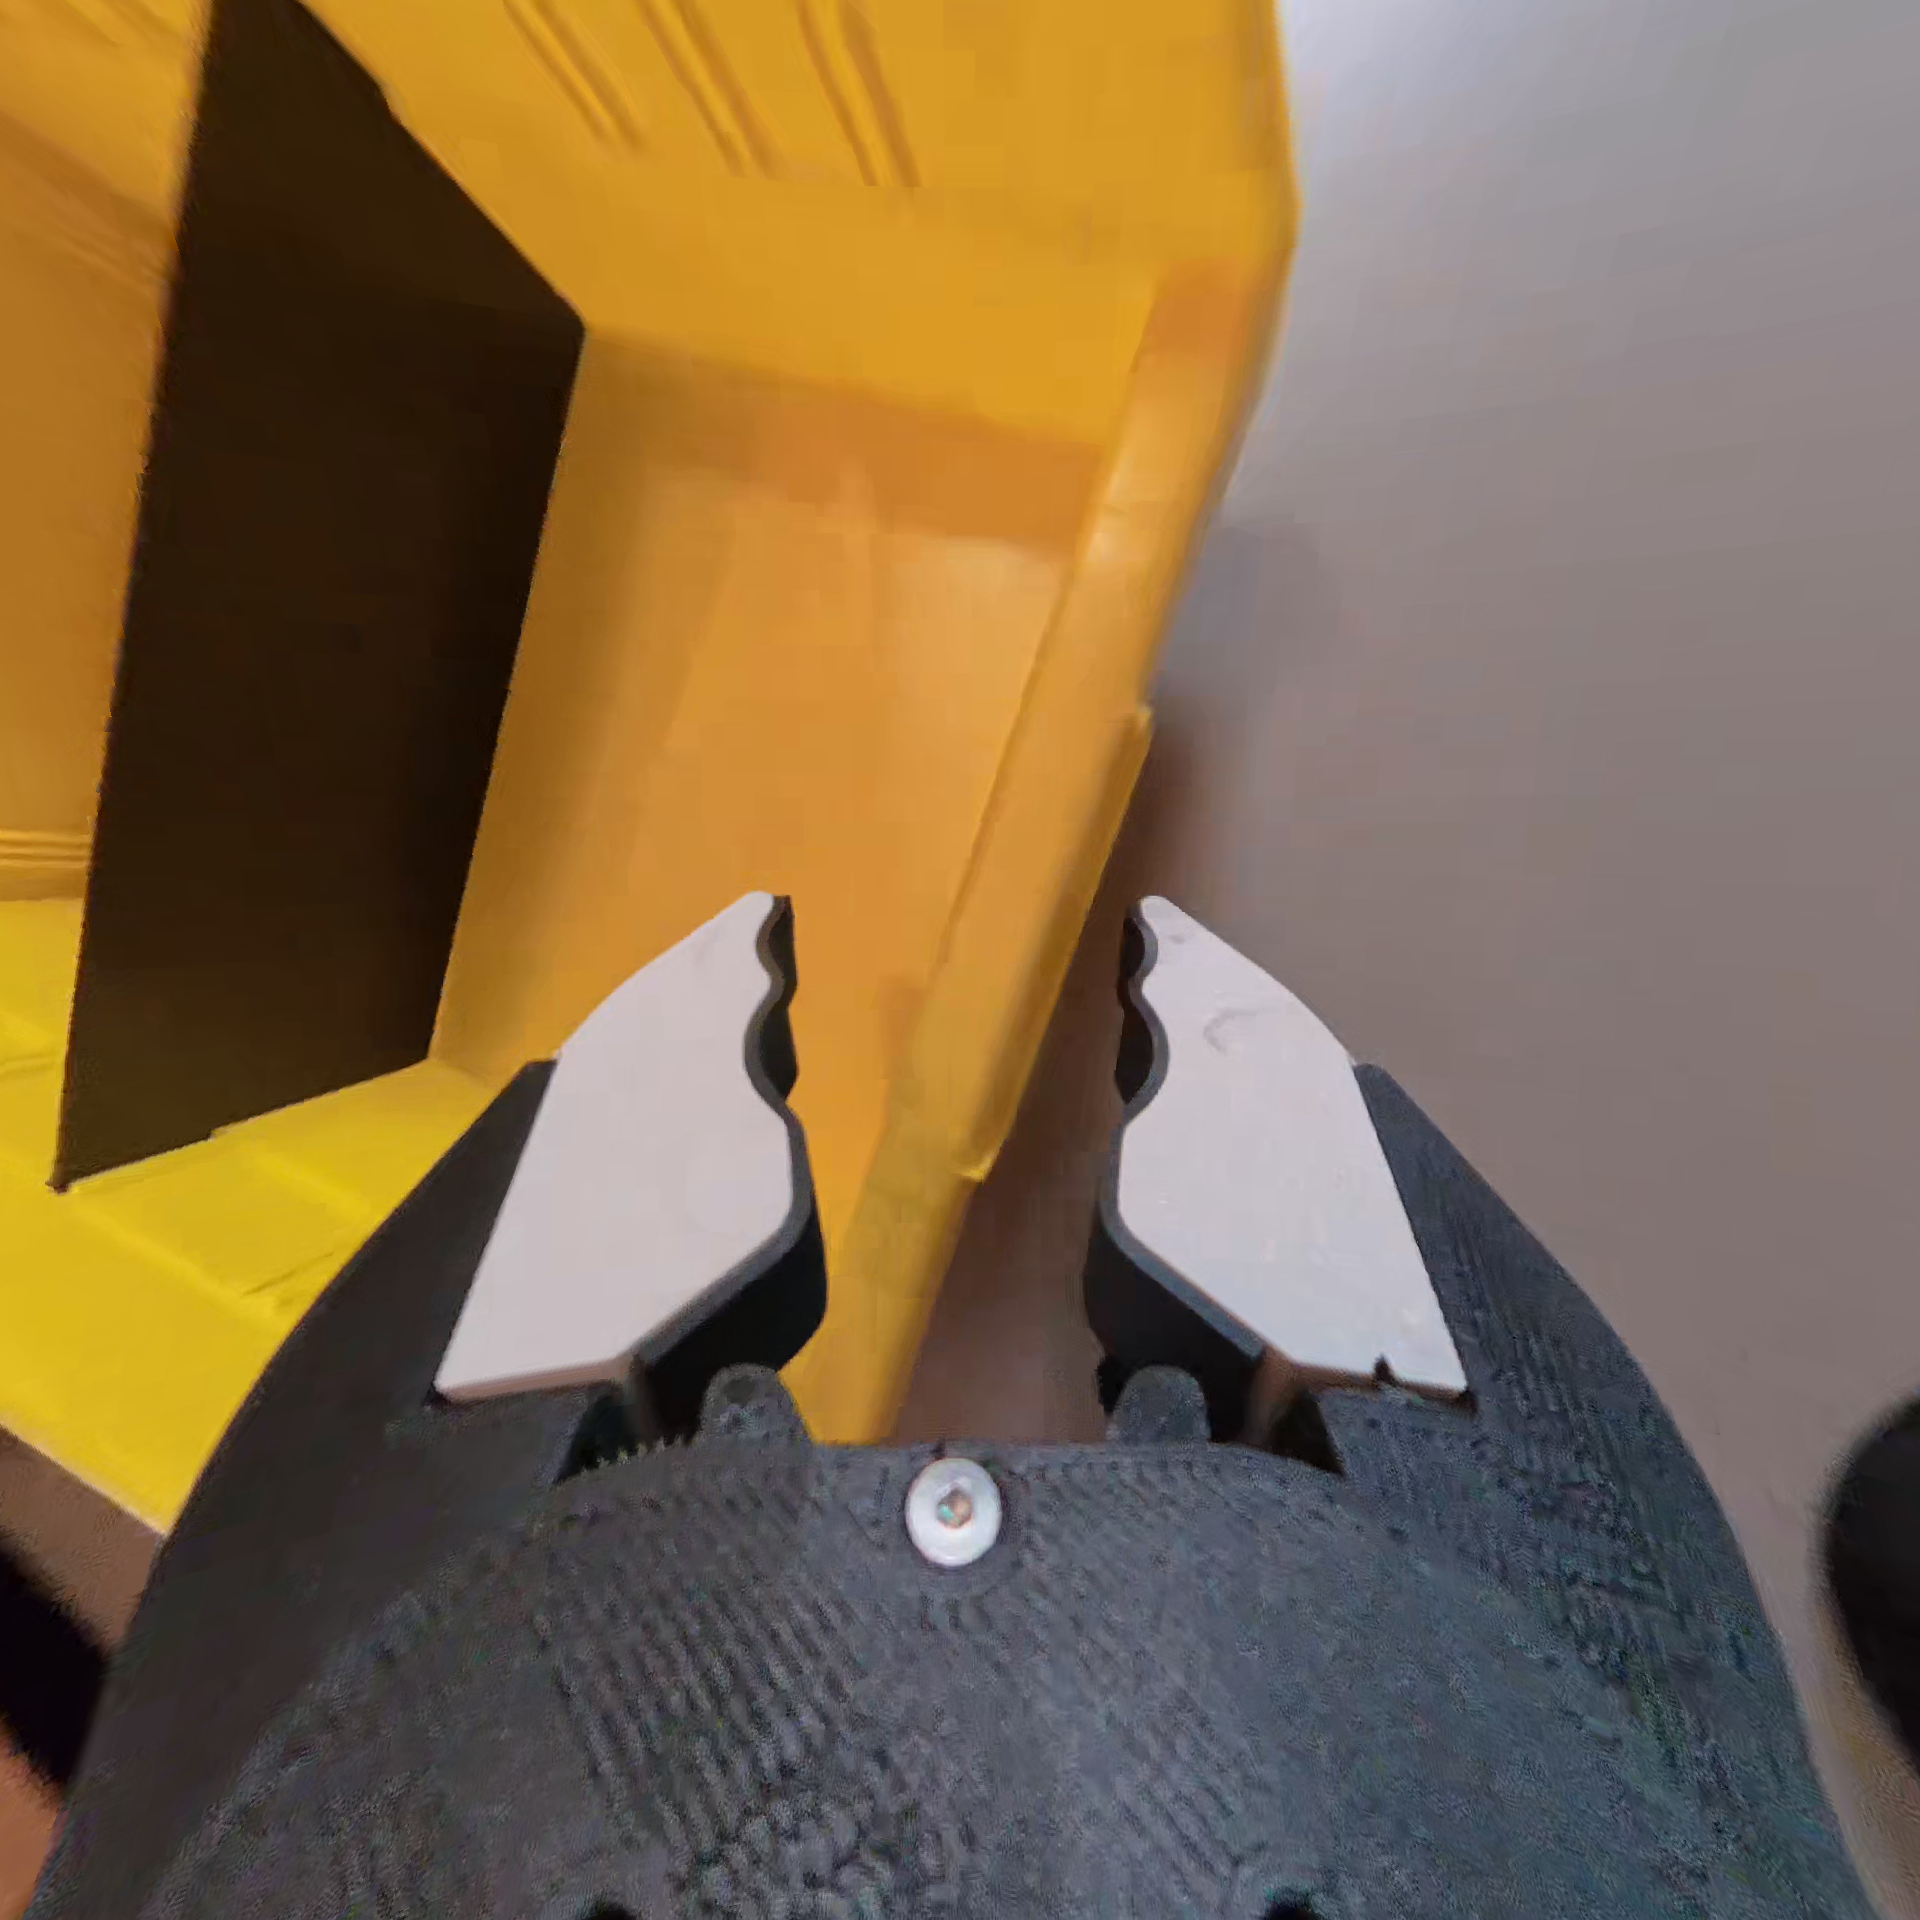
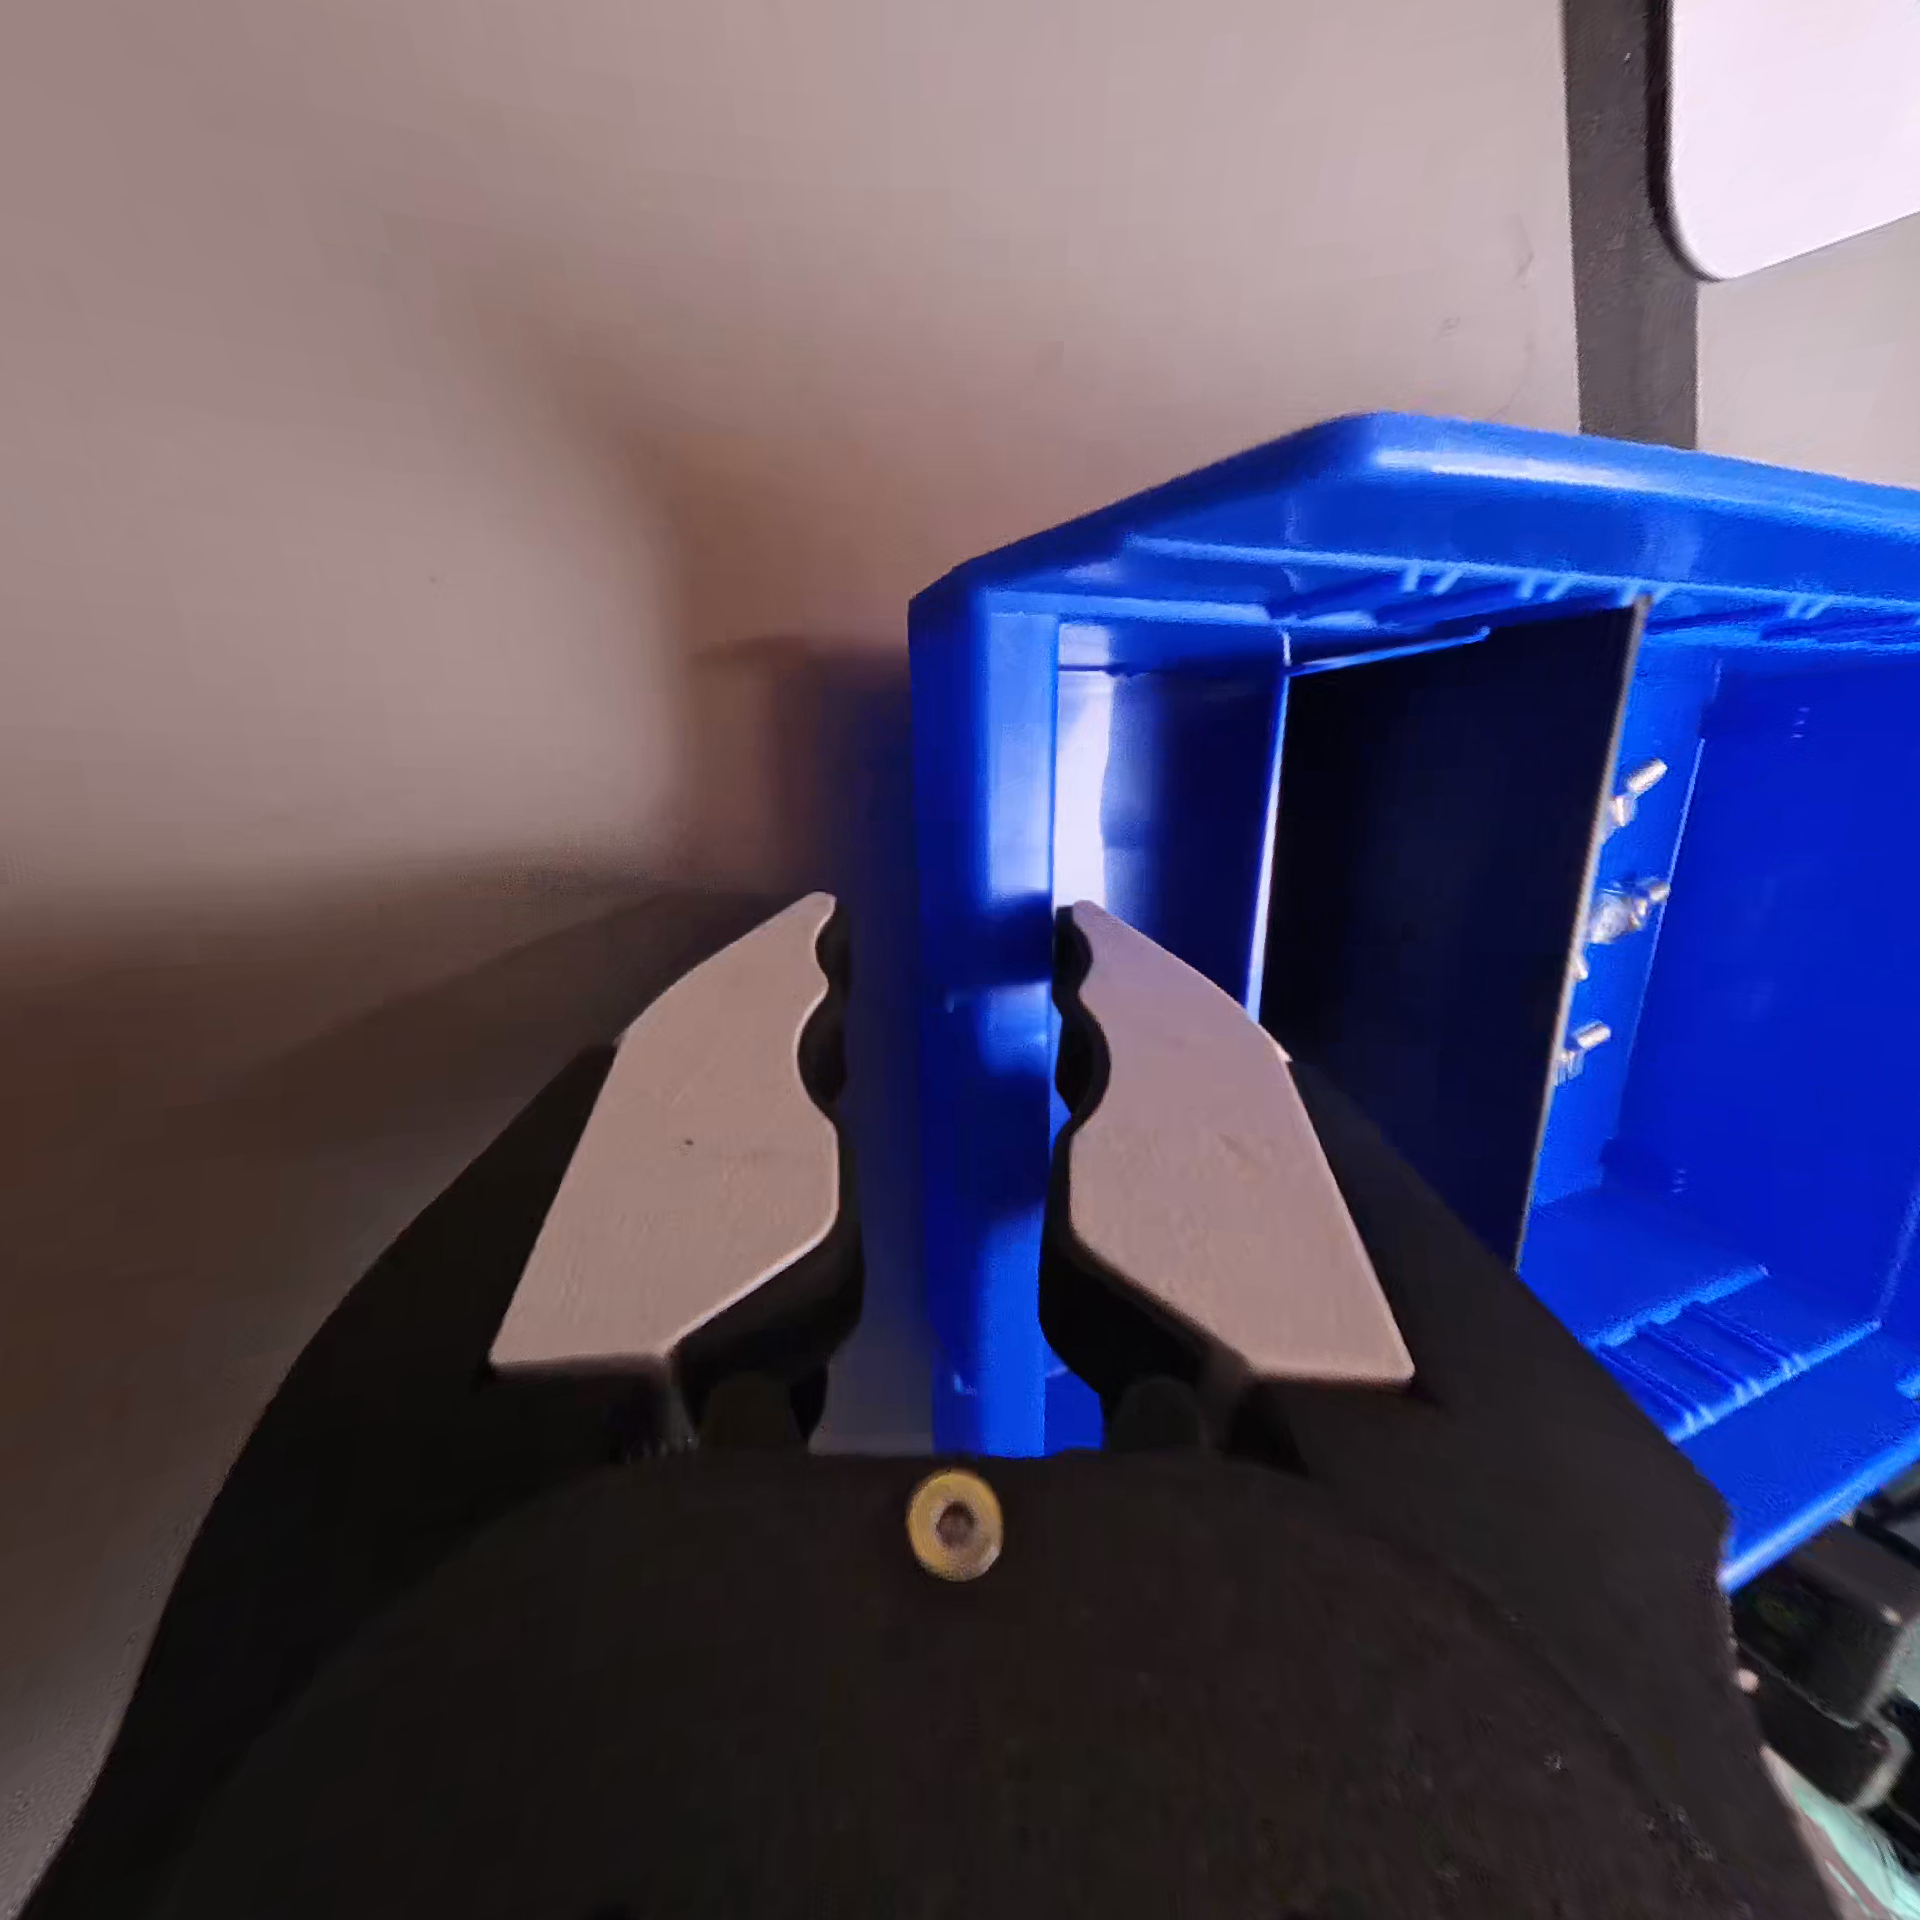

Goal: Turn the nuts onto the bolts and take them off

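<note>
In the left wrist view my left gripper [image 1: 958, 914] is open. Its jaws stand on either side of the right wall of a yellow bin [image 1: 1101, 644], with a gap on both sides. A black divider [image 1: 312, 675] stands inside that bin. No nuts or bolts show there. In the right wrist view my right gripper [image 2: 948, 914] is open and straddles the left wall of a blue bin [image 2: 987, 1039]. The right finger lies close against the wall's inner face, and a gap shows at the left finger. Several small silver bolts [image 2: 1621, 914] lie in the blue bin behind its black divider [image 2: 1434, 935].
A pale grey surface [image 1: 1558, 727] lies to the right of the yellow bin, and a pale surface [image 2: 416, 416] lies left of the blue bin. A black post [image 2: 1631, 208] and a white rounded panel [image 2: 1808, 125] stand behind the blue bin. Dark gear [image 2: 1839, 1662] sits at the lower right. My right fingertips sit around 45 cm from my left ones.
</note>
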